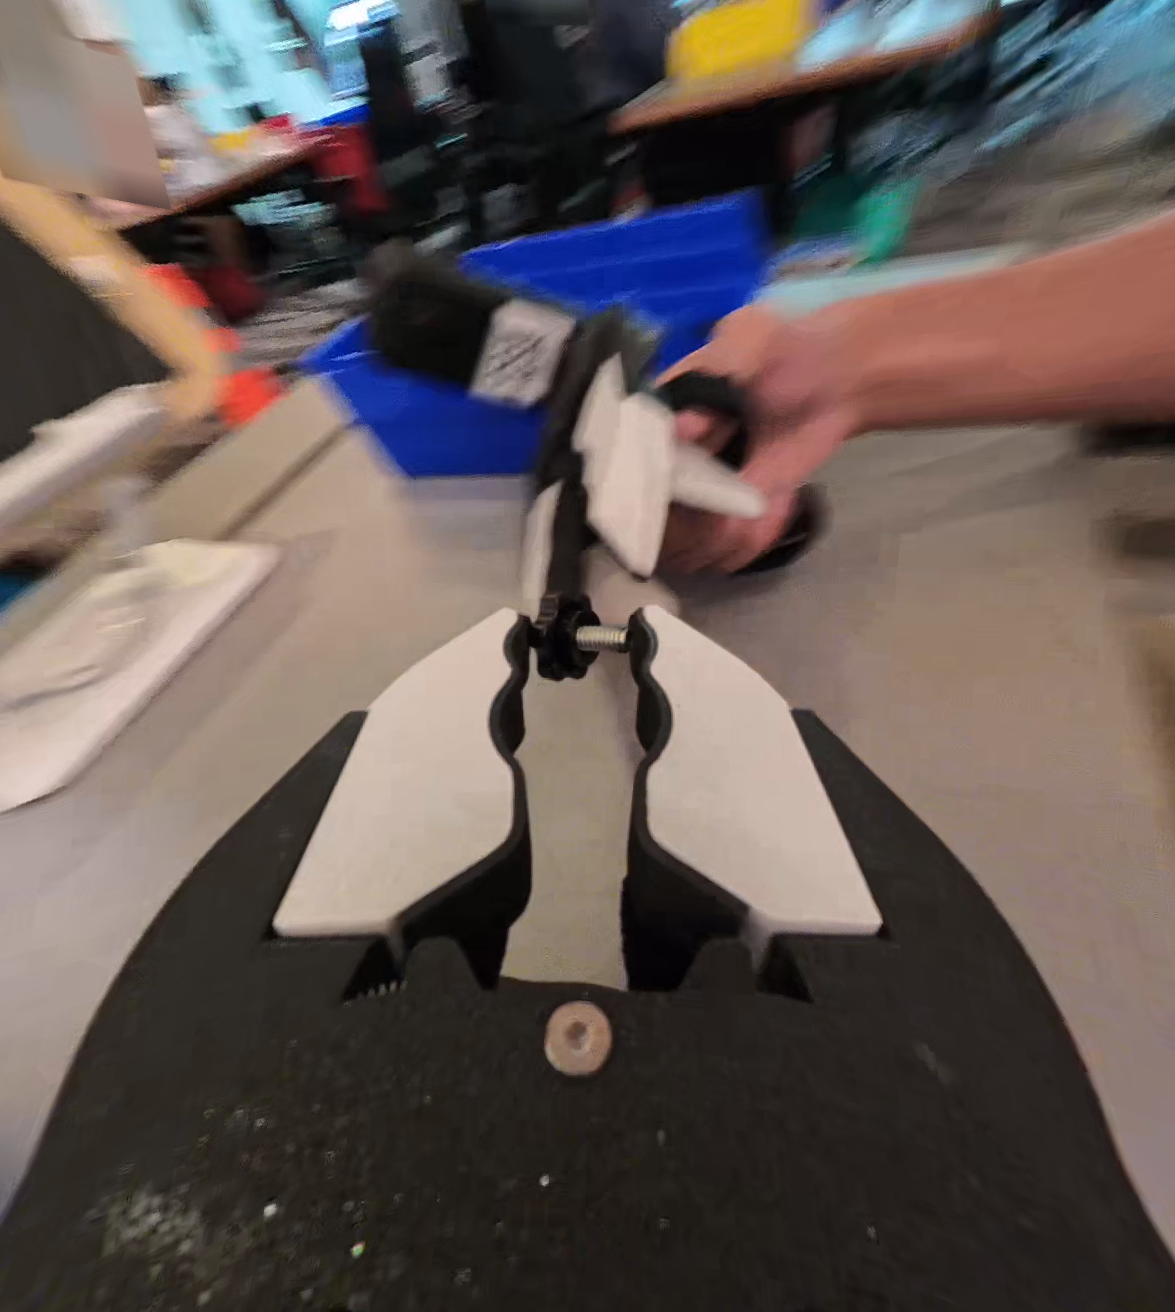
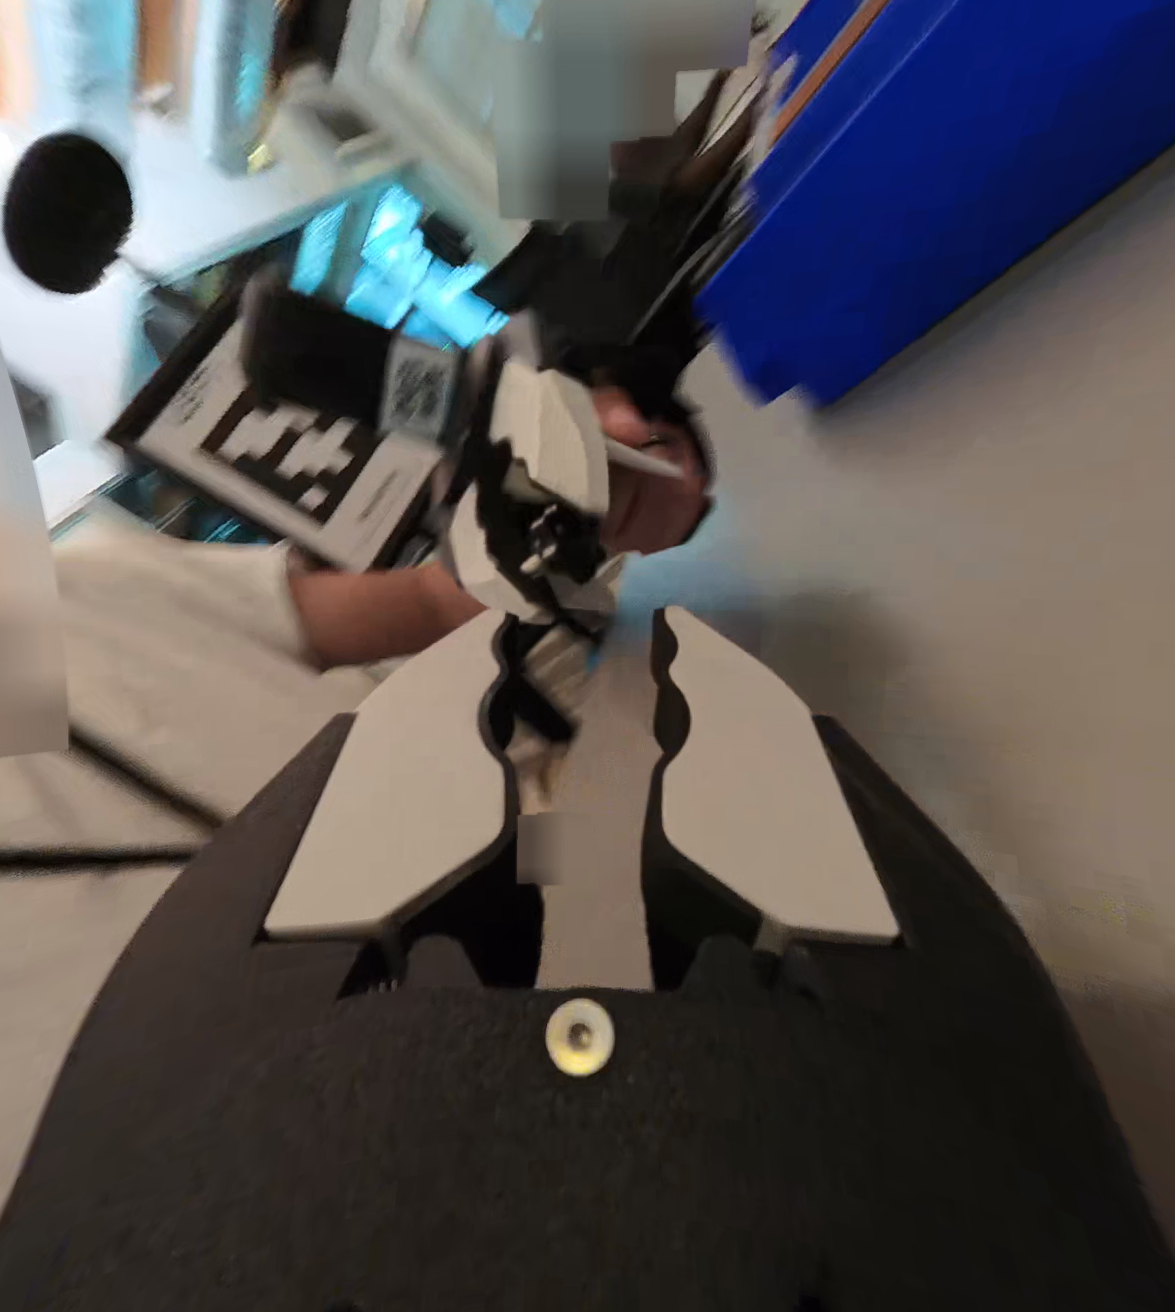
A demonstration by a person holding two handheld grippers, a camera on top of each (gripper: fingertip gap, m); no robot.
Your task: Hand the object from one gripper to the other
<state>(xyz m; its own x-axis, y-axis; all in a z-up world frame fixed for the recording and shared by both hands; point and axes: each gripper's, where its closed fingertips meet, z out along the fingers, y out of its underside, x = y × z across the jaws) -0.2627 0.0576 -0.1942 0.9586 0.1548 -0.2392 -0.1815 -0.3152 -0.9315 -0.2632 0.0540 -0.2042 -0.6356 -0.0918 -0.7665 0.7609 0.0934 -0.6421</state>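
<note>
I'm pinching the small black-knobbed steel thumbscrew (image 1: 570, 639) end to end in my left gripper (image 1: 579, 635), its axis lying nine-to-three, while my right gripper (image 2: 579, 639) is hanging spread at twelve o'clock.

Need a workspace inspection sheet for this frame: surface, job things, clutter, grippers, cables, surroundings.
Surface: plain grey top, bare under the grippers.
Job's things: bolt with a black knob, off the surface.
Clutter: blue bin; white tray.
Grippers: left hand-held gripper shut on the bolt, tip to tip; right hand-held gripper jaws apart, nosed up to the left one, contact lost in blur.
Cables: nothing seen.
Surroundings: blurred benches; a hand holds the right gripper.
</note>
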